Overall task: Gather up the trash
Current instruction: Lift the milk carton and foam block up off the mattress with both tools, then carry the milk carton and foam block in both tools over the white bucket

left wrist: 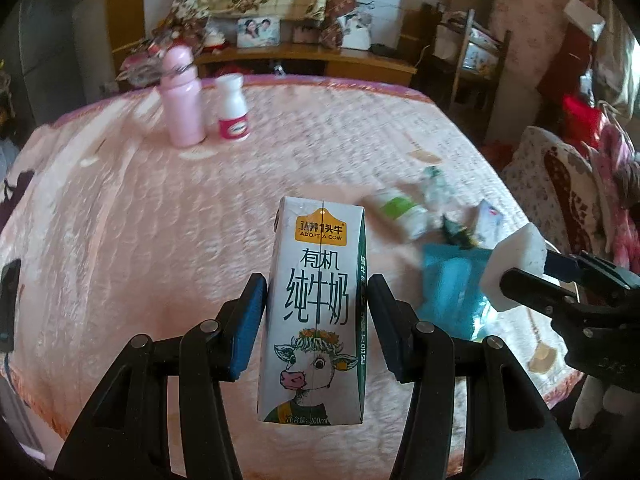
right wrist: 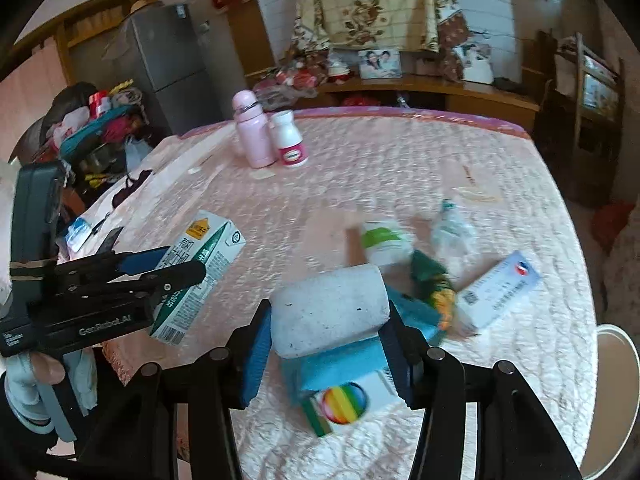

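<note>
**Both tongs loaded above the trash pile**

The left tongs [left wrist: 318, 312] pinch a milk carton [left wrist: 316, 308] upright between their blue pads, which press on its two narrow sides about halfway up. The carton is a smooth, glossy, waxed-paper box and looks light; if empty, its walls could cave under the squeeze, and it might then twist or slide down out of the pads. In the right wrist view it hangs tilted, clear of the bed.

The right tongs [right wrist: 328, 344] pinch a white foam block [right wrist: 330, 310], matt, pitted and rounded at one edge. Foam is soft and crumbly, so the pads may bite in and shed bits. Its far end sticks well beyond the pads, so a quick swing could lever it loose.

Just under and beyond the right tongs, the rest of the trash lies on the bed [right wrist: 460, 152]: a blue and white box with a rainbow disc [right wrist: 344, 400], a crumpled green wrapper [right wrist: 432, 280], a flat white medicine box [right wrist: 500, 292], a small bottle with a green label [right wrist: 384, 240] and clear crumpled plastic [right wrist: 452, 228]. The quilted pink bedcover is soft and uneven, so a dropped piece could roll or tip.

Far beyond both tongs stand a pink bottle [left wrist: 182, 100] and a white jar [left wrist: 233, 108], upright and close together. A pale round bin rim [right wrist: 616, 360] shows beside the bed to the right of the right tongs; a miss there would land the load on the floor.
</note>
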The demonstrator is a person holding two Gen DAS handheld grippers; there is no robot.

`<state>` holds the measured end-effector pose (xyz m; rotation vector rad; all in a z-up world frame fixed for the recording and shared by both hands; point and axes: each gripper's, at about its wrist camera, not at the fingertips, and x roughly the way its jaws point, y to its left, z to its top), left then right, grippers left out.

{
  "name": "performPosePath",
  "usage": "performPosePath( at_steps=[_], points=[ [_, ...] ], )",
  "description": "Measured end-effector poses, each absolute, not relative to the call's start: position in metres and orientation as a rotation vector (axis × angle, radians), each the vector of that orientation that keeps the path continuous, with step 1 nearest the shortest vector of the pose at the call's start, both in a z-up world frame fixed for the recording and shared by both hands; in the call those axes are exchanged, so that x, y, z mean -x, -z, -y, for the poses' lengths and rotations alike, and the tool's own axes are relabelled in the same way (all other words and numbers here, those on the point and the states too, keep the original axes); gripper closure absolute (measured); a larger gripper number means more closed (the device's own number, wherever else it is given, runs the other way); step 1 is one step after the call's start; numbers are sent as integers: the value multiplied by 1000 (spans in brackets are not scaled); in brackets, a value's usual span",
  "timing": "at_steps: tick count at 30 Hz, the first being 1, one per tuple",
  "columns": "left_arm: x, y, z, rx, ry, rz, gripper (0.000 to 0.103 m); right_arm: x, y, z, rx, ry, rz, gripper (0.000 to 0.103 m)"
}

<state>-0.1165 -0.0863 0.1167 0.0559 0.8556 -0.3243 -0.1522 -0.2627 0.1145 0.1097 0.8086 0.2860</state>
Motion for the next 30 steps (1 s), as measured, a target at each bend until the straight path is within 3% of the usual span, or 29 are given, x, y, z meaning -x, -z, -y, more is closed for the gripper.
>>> performPosePath(
  at_steps=[30],
  points=[
    [152, -140, 279, -159, 598, -803, 53, 223, -125, 433, -229, 27, -736, 53]
  ],
)
